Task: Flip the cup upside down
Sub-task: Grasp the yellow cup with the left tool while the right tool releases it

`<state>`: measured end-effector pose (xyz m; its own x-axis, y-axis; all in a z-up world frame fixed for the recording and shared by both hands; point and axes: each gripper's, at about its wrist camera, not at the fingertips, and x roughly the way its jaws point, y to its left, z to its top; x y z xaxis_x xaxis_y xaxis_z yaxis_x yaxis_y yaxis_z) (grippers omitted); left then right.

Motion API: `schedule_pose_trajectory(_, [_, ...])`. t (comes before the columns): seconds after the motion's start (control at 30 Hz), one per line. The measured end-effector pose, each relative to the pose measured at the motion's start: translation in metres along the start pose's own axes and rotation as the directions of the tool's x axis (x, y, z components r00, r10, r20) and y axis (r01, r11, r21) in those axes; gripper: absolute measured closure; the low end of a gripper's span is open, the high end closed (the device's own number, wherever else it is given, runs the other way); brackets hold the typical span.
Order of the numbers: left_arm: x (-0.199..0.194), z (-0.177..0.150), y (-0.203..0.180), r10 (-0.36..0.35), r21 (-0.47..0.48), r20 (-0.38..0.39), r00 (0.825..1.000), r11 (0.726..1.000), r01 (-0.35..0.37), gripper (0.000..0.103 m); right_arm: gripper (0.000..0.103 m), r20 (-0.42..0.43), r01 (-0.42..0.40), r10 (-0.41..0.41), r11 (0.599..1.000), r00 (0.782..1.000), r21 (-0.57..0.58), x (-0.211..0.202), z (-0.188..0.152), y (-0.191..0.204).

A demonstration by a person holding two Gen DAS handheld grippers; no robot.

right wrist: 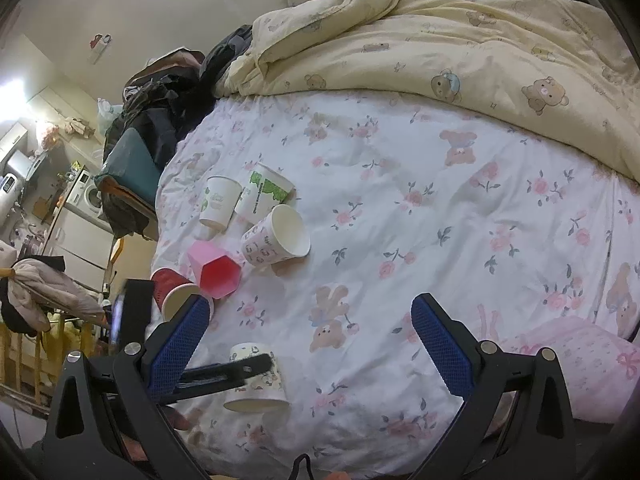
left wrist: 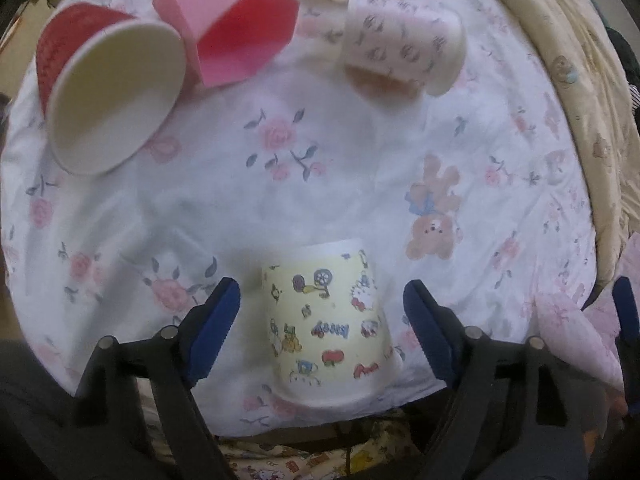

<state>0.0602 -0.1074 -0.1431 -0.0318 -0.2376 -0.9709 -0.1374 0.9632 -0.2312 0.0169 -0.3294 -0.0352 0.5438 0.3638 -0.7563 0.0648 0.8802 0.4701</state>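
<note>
A yellow cartoon-print paper cup (left wrist: 328, 324) stands upside down on the floral bed sheet (left wrist: 304, 196), rim down, near the bed's front edge. My left gripper (left wrist: 320, 312) is open, its blue fingers on either side of the cup and apart from it. The same cup shows in the right wrist view (right wrist: 256, 380), with the left gripper's black finger across it. My right gripper (right wrist: 310, 344) is open and empty above the sheet, to the right of the cup.
Other cups lie at the far left of the bed: a red cup (left wrist: 108, 92) on its side, a pink hexagonal cup (left wrist: 232, 24), a patterned white cup (left wrist: 400, 48), and two green-print cups (right wrist: 244, 196). A yellow bear duvet (right wrist: 460, 36) lies behind. A pink pillow (right wrist: 576, 364) is at right.
</note>
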Motion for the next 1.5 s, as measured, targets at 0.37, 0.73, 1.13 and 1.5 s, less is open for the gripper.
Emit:
schedule_pose_trajectory(0.37, [-0.026, -0.004, 0.010, -0.069, 0.027, 0.035, 0.997, 0.997, 0.068, 0.047, 0.000, -0.015, 0.005, -0.006, 1.000, 1.000, -0.018, 0.004, -0.003, 0.005])
schedule_pose_trajectory(0.73, [-0.107, -0.018, 0.068, -0.090, 0.102, 0.221, 0.971, 0.992, 0.069, 0.047, 0.000, -0.085, 0.001, -0.010, 0.994, 0.996, -0.107, 0.027, -0.015, 0.035])
schedule_pose_trajectory(1.13, [-0.106, -0.020, 0.108, -0.118, 0.053, 0.346, 0.931, 0.993, 0.106, 0.047, 0.000, -0.169, -0.030, 0.001, 0.985, 0.986, -0.170, 0.057, -0.031, 0.067])
schedule_pose_trajectory(1.5, [-0.109, -0.020, 0.095, -0.201, 0.103, 0.331, 0.922, 0.979, 0.176, 0.046, 0.000, -0.348, -0.262, 0.165, 0.932, 0.923, -0.252, 0.078, -0.060, 0.107])
